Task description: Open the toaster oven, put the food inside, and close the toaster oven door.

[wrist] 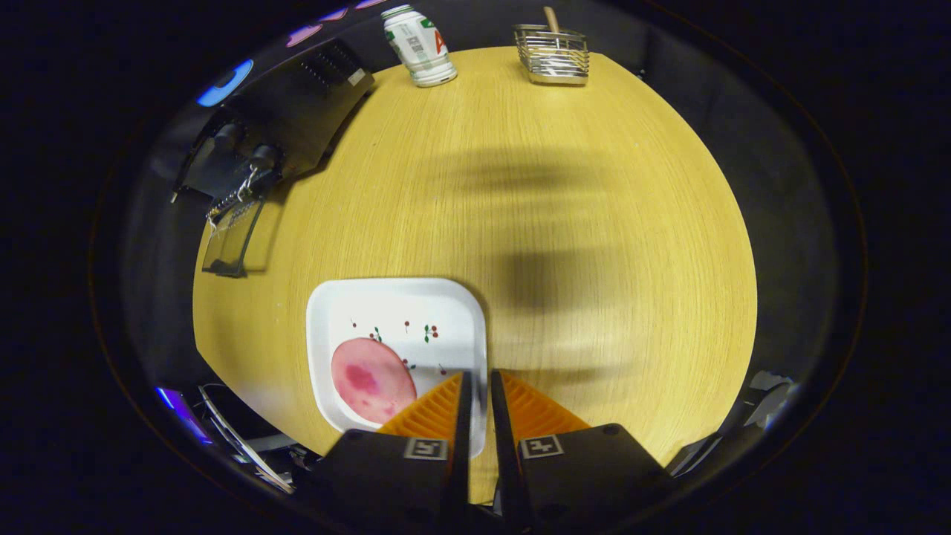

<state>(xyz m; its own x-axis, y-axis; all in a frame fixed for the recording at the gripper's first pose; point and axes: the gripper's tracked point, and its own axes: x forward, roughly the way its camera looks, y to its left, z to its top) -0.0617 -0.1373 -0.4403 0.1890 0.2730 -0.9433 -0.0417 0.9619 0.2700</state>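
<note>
So our gripper [475,383] has its fingers pulled almost together, just a thin gap, and the right rim of the white plate [394,305] runs straight through that gap. We can't tell if the fingers actually press on the rim or just straddle it. On the plate, left of the fingers, sits a round pink slice of food [371,380]. The toaster oven [286,122] is well apart at the far left of the wooden table [579,223], door [232,241] hanging open. Along the far edge we've got a white bottle [417,44] and a wire basket [553,53] with some stick-like handle poking out.
</note>
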